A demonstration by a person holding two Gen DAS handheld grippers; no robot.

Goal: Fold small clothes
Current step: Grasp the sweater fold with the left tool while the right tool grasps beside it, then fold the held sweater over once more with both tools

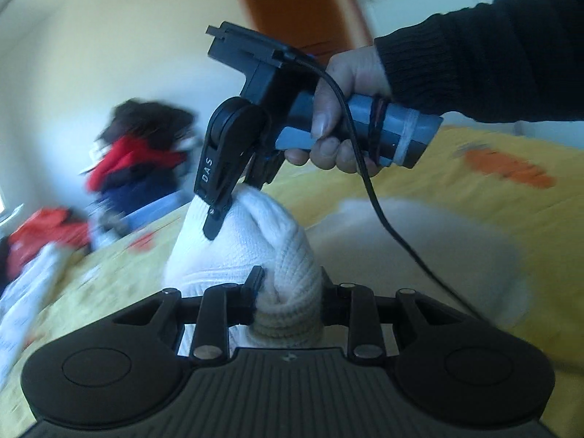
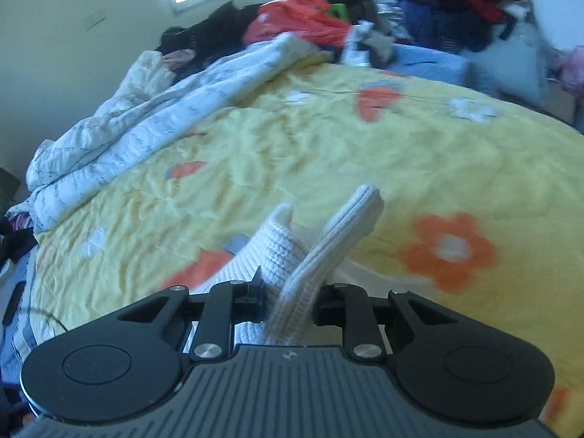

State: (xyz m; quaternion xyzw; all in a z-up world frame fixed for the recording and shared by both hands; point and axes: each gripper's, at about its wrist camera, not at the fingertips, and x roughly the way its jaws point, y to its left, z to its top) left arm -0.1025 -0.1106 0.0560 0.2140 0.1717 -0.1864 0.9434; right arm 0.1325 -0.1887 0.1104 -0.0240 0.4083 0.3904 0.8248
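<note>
A white knitted garment [image 1: 252,241] is held up between both grippers above the yellow flowered bedspread [image 1: 492,219]. My left gripper [image 1: 288,292] is shut on a bunched ribbed edge of it. My right gripper [image 1: 233,200], seen in the left wrist view with the person's hand on its grey handle, is shut on the garment's upper part. In the right wrist view my right gripper [image 2: 288,299] pinches folded white knit [image 2: 321,252] that sticks up past the jaws. More white fabric [image 1: 419,248] lies blurred on the bed behind.
A crumpled white printed quilt [image 2: 146,120] lies along the left of the bed. Red, black and blue clothes [image 2: 456,3] are piled at the far side, with an orange bag [image 2: 299,18]. A black cable [image 1: 394,233] hangs from the right gripper.
</note>
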